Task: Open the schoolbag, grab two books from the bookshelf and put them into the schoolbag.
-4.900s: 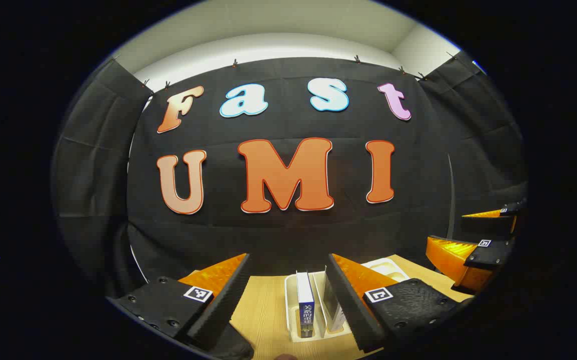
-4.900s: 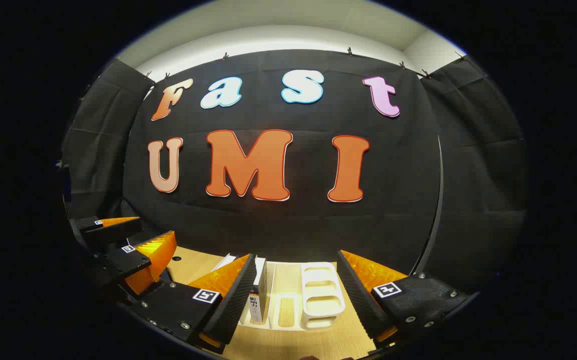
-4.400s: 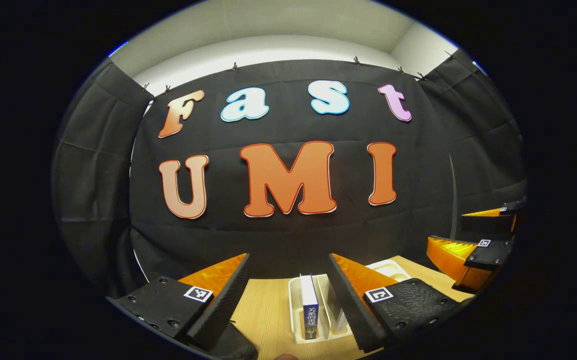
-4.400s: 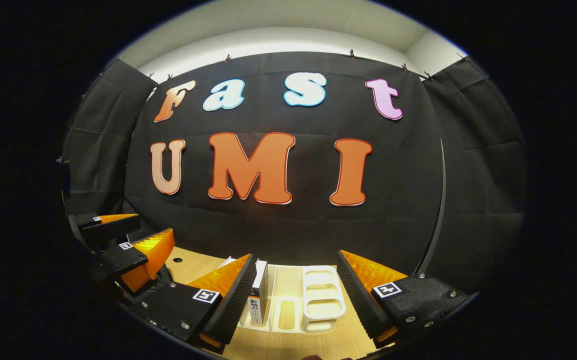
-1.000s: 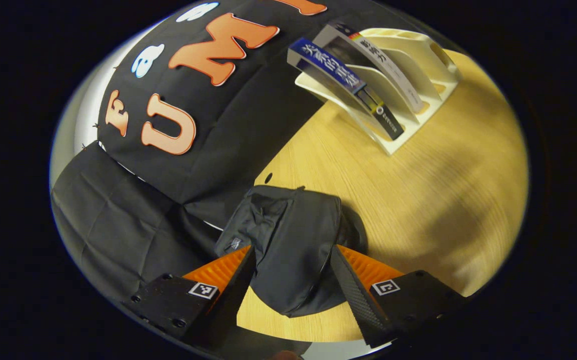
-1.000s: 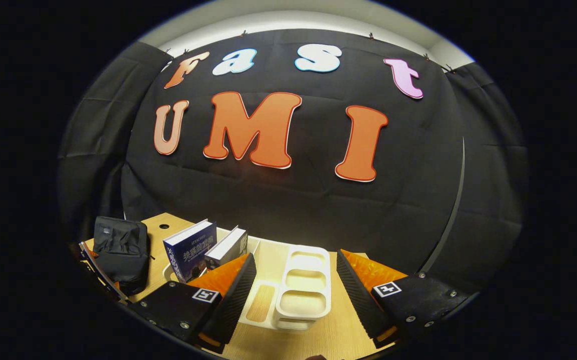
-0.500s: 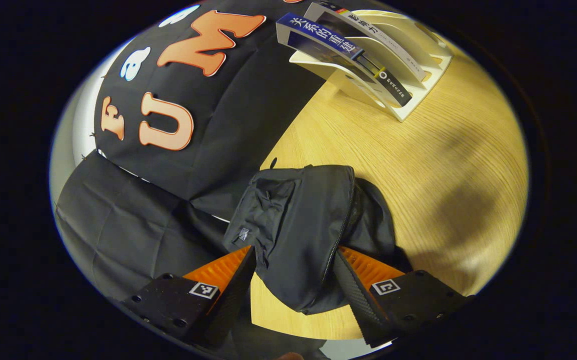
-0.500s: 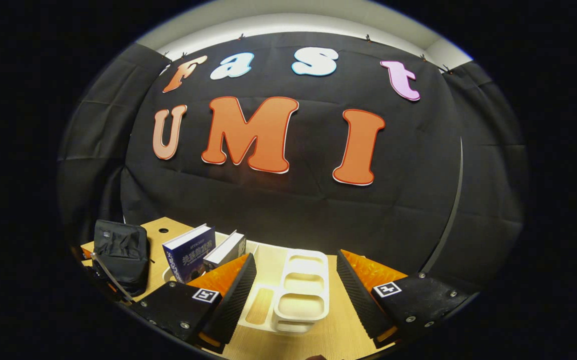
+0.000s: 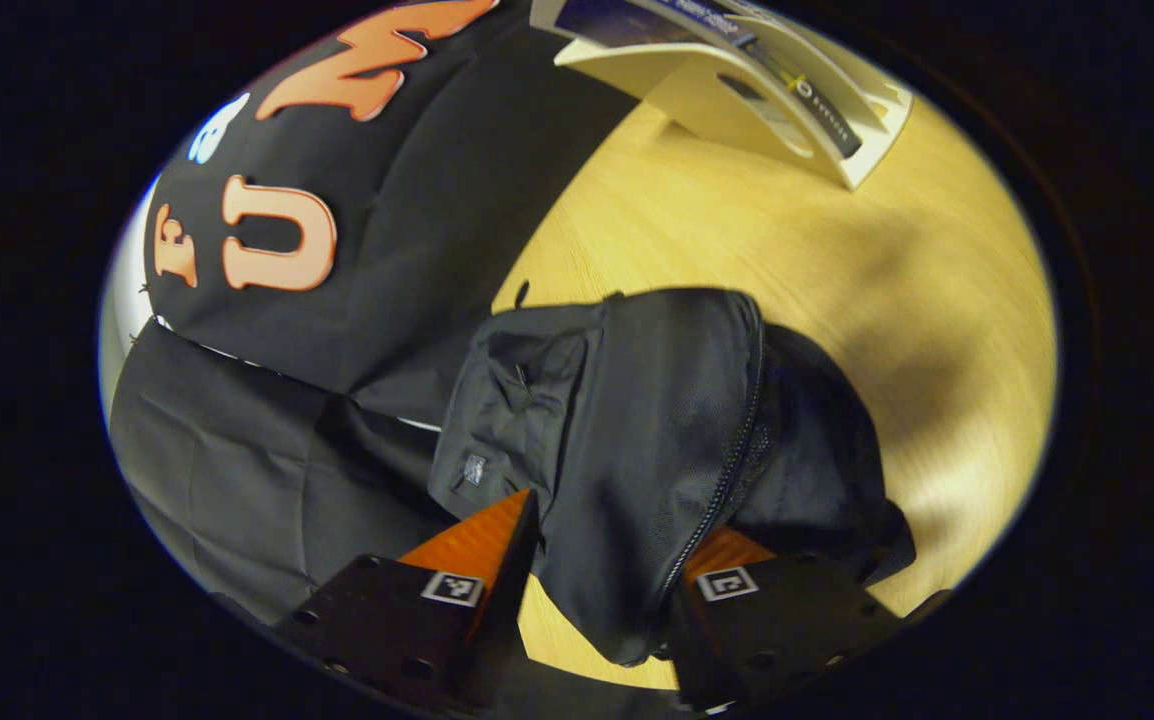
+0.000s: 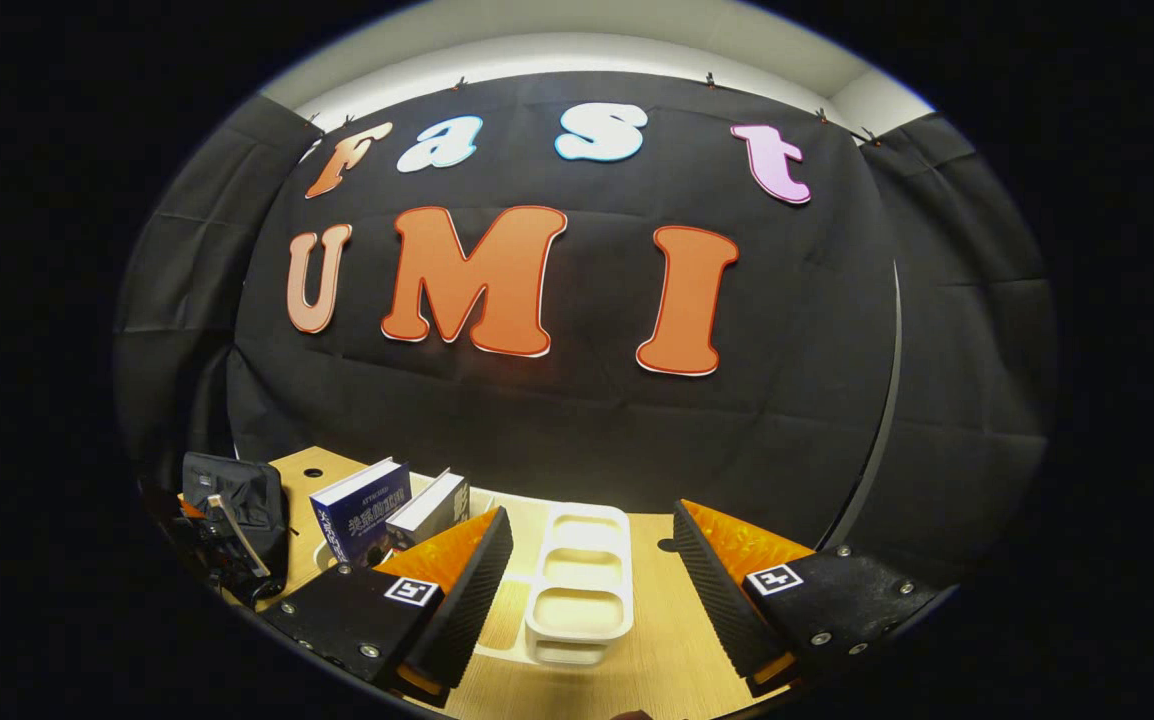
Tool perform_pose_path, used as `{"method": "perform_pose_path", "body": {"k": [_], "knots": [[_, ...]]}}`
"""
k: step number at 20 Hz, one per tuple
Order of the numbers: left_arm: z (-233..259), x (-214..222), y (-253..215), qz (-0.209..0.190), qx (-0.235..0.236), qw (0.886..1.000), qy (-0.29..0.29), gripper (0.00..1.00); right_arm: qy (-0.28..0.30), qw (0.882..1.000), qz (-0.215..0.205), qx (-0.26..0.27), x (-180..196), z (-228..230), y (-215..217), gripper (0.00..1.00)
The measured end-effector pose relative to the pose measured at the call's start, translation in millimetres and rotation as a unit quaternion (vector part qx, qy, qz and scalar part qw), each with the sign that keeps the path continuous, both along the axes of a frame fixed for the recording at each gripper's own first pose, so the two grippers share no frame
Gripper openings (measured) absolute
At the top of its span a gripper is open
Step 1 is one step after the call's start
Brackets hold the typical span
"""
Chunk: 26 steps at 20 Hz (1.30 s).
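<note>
The black schoolbag (image 9: 637, 420) lies on the wooden table, its zipper (image 9: 727, 470) running along its right side. My left gripper (image 9: 612, 525) is open and straddles the bag's near end; the bag hides the right fingertip. Whether the fingers touch the fabric is unclear. A white bookshelf rack (image 9: 717, 100) at the far right holds two leaning books (image 9: 802, 85). In the right gripper view the bag (image 10: 237, 500) sits far left, with a blue book (image 10: 362, 520) and a paler book (image 10: 432, 510) beside it. My right gripper (image 10: 592, 520) hangs open above the rack's free slots (image 10: 577, 585).
The light wooden table (image 9: 837, 300) stretches between the bag and the rack. Black cloth closes the booth behind and to the left of the bag. A small round hole (image 10: 313, 472) in the tabletop lies behind the bag.
My left gripper swung from facing the wall down to the bag and closed in until its fingers straddle the bag's end. The right gripper drifted slightly right over the rack, still open.
</note>
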<state>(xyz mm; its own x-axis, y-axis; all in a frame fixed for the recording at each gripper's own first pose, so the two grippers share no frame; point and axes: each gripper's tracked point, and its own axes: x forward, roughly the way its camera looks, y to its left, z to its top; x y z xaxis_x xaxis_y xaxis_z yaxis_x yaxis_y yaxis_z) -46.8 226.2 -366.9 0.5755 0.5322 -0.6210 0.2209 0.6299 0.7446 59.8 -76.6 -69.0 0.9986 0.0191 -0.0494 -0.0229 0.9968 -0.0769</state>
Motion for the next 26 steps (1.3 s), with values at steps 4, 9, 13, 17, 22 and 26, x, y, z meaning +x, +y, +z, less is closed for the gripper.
{"method": "perform_pose_path", "body": {"k": [4, 9, 13, 17, 22, 26], "knots": [[31, 12, -2, 0.009, -0.044, 0.999, 0.003, 0.32, 0.009, 1.0, -0.006, 0.008, -9, -11, -15, 0.96], [63, 23, -1, 0.028, -0.126, 0.991, 0.027, 0.07, 0.054, 0.997, 0.039, 0.039, -20, -47, -2, 0.96], [88, 32, -3, 0.025, -0.172, 0.983, 0.061, 0.07, 0.06, 0.996, 0.05, 0.034, -25, -55, 6, 0.95], [108, 45, -2, 0.008, -0.203, 0.976, 0.085, 0.06, 0.094, 0.993, 0.068, 0.039, -22, -58, 21, 0.95], [128, 57, 1, -0.023, -0.254, 0.959, 0.122, 0.07, 0.127, 0.988, 0.082, 0.033, -21, -41, 55, 0.96], [137, 56, 15, -0.053, -0.287, 0.943, 0.162, 0.07, 0.17, 0.981, 0.067, 0.064, -17, -21, 110, 0.96]]}}
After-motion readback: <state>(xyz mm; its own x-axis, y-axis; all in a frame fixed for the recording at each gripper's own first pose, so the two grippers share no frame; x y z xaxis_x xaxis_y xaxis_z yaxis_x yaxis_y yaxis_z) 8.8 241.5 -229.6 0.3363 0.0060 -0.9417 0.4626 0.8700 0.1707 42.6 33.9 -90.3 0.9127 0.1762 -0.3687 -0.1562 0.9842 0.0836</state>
